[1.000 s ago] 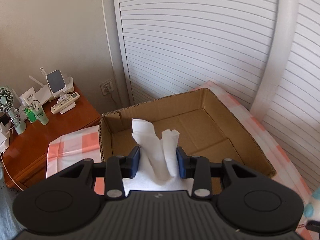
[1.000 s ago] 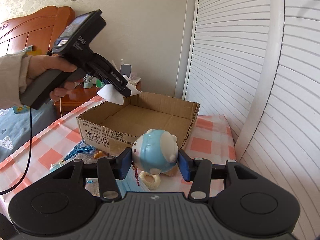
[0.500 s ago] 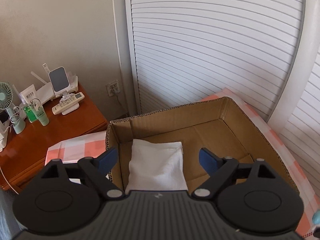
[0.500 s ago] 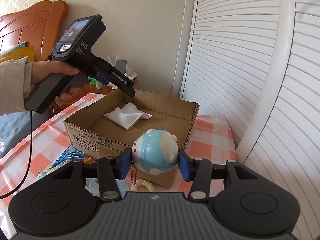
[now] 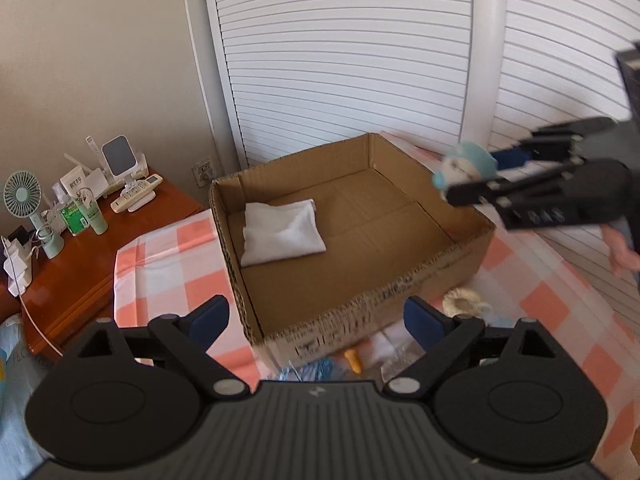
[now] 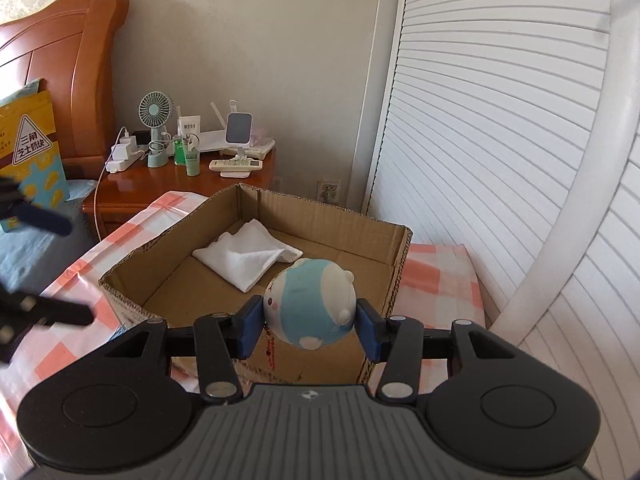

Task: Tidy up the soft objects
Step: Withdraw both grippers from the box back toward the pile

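An open cardboard box (image 5: 436, 268) (image 6: 400, 256) stands on the checked bed cover. A folded white cloth (image 5: 282, 232) (image 6: 246, 256) lies in its far left corner. My left gripper (image 5: 316, 318) is open and empty, held above the box's near wall. My right gripper (image 6: 309, 320) is shut on a round blue and white plush toy (image 6: 310, 306), held over the box's near right rim. In the left wrist view the right gripper (image 5: 476, 178) and the toy (image 5: 464, 166) show at the right, above the box's right wall.
A wooden nightstand (image 6: 180, 180) (image 5: 80, 256) holds a small fan (image 6: 154, 112), bottles, a remote and a charger. Small soft items, a cream ring (image 5: 460, 300) and blue strands (image 5: 316, 370), lie in front of the box. Slatted white doors (image 6: 480, 140) stand behind.
My left gripper opened, dropped the white cloth into the box and pulled back. My right gripper carried the plush toy forward to over the box's rim.
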Motion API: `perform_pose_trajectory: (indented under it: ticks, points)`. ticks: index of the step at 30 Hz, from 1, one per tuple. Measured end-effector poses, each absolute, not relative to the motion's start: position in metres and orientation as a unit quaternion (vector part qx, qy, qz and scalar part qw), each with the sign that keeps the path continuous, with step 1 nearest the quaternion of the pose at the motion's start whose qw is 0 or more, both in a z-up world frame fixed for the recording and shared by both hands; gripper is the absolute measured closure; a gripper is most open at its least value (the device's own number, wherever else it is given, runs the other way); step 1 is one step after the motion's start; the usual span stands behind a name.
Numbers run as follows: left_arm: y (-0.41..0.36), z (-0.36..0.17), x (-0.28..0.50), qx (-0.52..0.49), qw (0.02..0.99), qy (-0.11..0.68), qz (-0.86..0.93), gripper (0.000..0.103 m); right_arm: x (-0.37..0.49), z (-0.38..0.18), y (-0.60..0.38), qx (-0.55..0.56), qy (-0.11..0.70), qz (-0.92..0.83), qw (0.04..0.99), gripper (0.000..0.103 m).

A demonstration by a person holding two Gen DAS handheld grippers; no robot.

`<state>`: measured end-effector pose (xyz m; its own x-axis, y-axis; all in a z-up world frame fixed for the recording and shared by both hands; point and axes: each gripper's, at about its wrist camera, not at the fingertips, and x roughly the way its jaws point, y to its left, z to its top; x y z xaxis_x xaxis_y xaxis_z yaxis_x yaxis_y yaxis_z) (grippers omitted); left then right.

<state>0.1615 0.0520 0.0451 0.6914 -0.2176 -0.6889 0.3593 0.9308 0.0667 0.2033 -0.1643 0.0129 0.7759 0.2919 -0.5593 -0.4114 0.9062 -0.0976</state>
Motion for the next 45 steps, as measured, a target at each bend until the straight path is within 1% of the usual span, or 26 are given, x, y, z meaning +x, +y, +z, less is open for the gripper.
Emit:
perform_pose_trajectory:
  ticks: [4, 5, 6, 7, 8, 9, 13, 16, 25, 31, 33, 39, 45]
  points:
    - [0.063, 0.037, 0.133, 0.077, 0.914, 0.368, -0.155, 0.009, 0.244, 0.014, -0.151, -0.12, 0.287, 0.177, 0.934, 0.049]
    - [0.064, 0.036, 0.128, 0.072, 0.914, 0.368, -0.156, 0.009, 0.255, 0.012, -0.147, -0.12, 0.294, 0.176, 0.932, 0.047]
    - [0.066, 0.034, 0.124, 0.067, 0.913, 0.37, -0.157, 0.009, 0.263, 0.011, -0.144, -0.118, 0.294, 0.176, 0.932, 0.043]
    - [0.068, 0.031, 0.12, 0.063, 0.911, 0.375, -0.159, 0.009, 0.271, 0.01, -0.142, -0.112, 0.292, 0.173, 0.934, 0.025]
    - [0.069, 0.029, 0.117, 0.062, 0.909, 0.38, -0.16, 0.009, 0.278, 0.009, -0.141, -0.105, 0.292, 0.168, 0.936, 0.002]
    - [0.07, 0.028, 0.113, 0.061, 0.908, 0.382, -0.159, 0.009, 0.284, 0.007, -0.14, -0.098, 0.291, 0.161, 0.938, 0.0]
    - [0.076, 0.026, 0.105, 0.057, 0.91, 0.382, -0.152, 0.009, 0.297, 0.0, -0.142, -0.073, 0.315, 0.147, 0.935, 0.0]
    - [0.081, 0.027, 0.1, 0.047, 0.912, 0.379, -0.15, 0.009, 0.287, -0.002, -0.146, -0.069, 0.317, 0.146, 0.934, 0.0]
    - [0.084, 0.019, 0.091, 0.04, 0.912, 0.383, -0.142, 0.009, 0.226, 0.003, -0.168, -0.05, 0.32, 0.109, 0.94, 0.0]
    - [0.084, 0.013, 0.08, 0.059, 0.921, 0.369, -0.113, 0.007, 0.178, -0.002, -0.176, -0.048, 0.326, 0.111, 0.938, 0.0]
    - [0.082, 0.011, 0.075, 0.066, 0.925, 0.36, -0.105, 0.003, 0.161, -0.008, -0.177, -0.047, 0.33, 0.11, 0.936, 0.0]
    - [0.077, 0.002, 0.058, 0.086, 0.929, 0.347, -0.092, 0.003, 0.11, -0.032, -0.168, -0.055, 0.353, 0.133, 0.925, 0.0]
    - [0.072, -0.01, 0.046, 0.077, 0.929, 0.351, -0.085, 0.003, 0.093, -0.075, -0.144, -0.073, 0.417, 0.148, 0.894, 0.0]
